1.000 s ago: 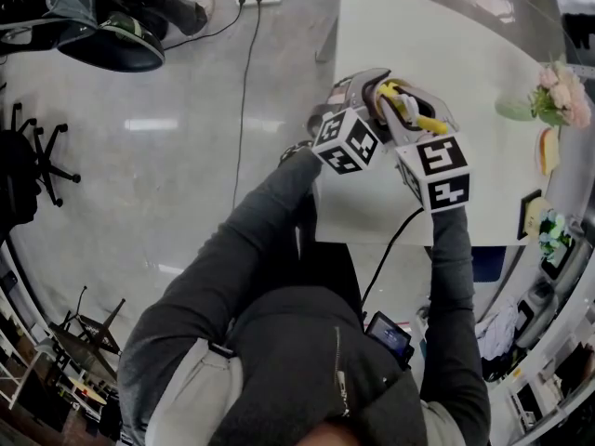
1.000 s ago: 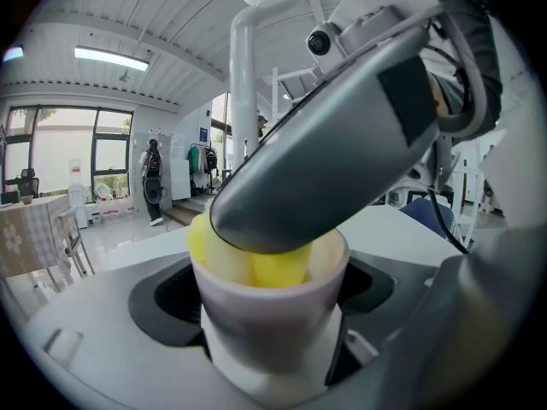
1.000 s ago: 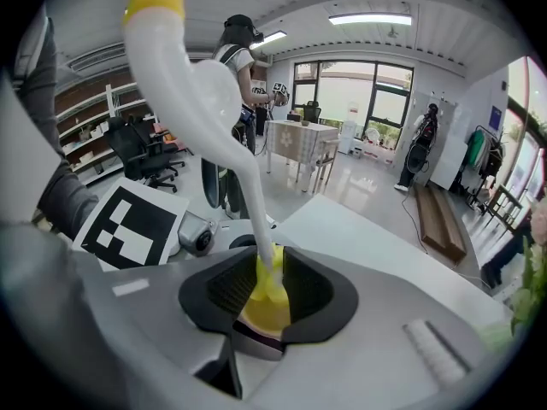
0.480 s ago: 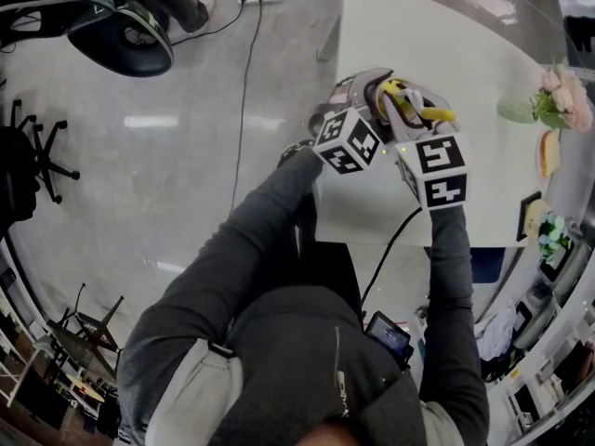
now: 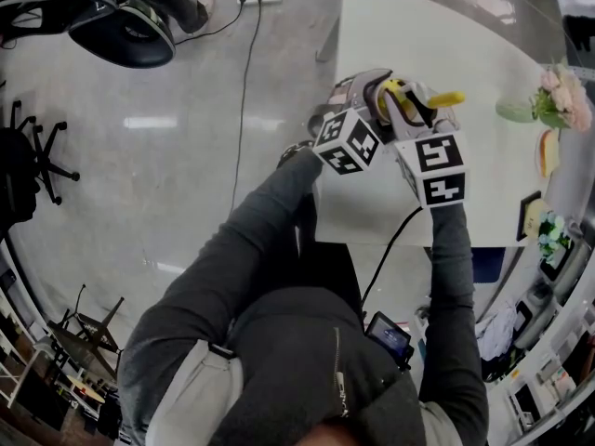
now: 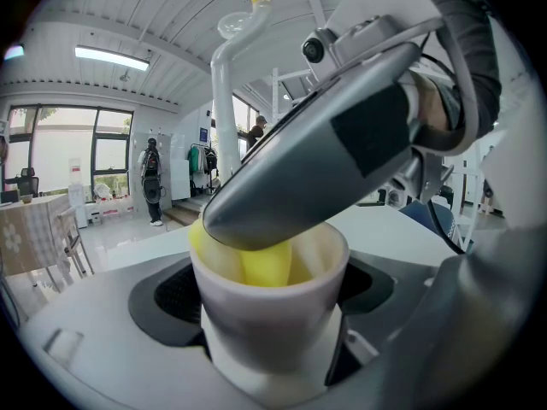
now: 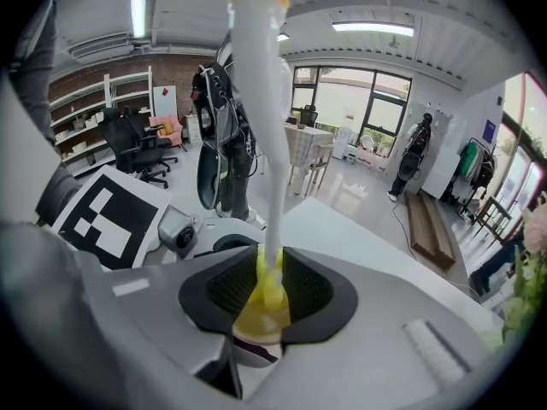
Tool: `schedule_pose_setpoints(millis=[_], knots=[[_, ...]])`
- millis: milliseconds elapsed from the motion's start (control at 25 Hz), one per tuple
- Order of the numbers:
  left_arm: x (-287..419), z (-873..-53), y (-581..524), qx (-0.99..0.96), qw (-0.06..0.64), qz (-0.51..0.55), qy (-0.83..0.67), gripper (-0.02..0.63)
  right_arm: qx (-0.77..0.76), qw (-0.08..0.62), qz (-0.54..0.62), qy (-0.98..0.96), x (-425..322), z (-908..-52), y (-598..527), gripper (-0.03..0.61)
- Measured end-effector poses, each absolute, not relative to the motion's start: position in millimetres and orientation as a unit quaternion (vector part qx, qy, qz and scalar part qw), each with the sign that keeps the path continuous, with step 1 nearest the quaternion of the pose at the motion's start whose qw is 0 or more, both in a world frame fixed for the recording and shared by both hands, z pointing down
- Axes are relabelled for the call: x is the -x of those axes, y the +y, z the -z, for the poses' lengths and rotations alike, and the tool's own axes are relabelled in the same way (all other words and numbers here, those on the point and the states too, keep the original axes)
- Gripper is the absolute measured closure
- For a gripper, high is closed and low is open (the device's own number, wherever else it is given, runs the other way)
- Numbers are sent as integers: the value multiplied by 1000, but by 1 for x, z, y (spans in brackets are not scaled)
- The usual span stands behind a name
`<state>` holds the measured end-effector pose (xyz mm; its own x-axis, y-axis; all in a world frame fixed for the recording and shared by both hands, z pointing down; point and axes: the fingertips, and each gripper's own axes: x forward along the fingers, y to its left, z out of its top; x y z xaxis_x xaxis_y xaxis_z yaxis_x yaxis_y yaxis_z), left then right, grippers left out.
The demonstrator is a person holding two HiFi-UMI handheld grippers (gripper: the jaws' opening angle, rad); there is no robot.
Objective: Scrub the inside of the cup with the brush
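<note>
Over the counter (image 5: 418, 35) corner nearest the person, at about 1 o'clock in the head view, the two grippers meet nose to nose. The left gripper (image 6: 270, 290) has its fingers (image 6: 175, 293) pressed against opposite sides of the pale cup (image 6: 267, 323), which stands upright between them with its mouth open toward 12 o'clock. The right gripper (image 7: 272, 287) has its fingers (image 7: 312, 289) pinching the bottle brush (image 7: 265, 101) low on its white handle, just above the yellow sponge head (image 6: 265, 267). That head sits inside the cup, down against the wall at roughly 9 to 12 o'clock of the rim, while the handle's yellow tip points off toward 3 o'clock in the head view. The scrubbing looks under way. To do it well, the left side should hold the cup dead steady while the right works the sponge round the whole inner wall and then down to the bottom, which no view shows. The right gripper's finger lies very close over the rim, so strokes should be short and turning rather than levering, or the cup may be pried loose from its grip.
</note>
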<state>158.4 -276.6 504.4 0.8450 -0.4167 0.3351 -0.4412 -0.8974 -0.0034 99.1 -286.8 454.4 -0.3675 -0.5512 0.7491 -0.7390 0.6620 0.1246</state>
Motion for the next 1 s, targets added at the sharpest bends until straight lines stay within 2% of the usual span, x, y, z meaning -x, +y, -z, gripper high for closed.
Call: schedule_pose_setpoints(millis=[1000], knots=[[-158, -505, -276, -959, 37, -167, -226, 175, -399, 434, -101, -801, -117, -458, -284, 486]])
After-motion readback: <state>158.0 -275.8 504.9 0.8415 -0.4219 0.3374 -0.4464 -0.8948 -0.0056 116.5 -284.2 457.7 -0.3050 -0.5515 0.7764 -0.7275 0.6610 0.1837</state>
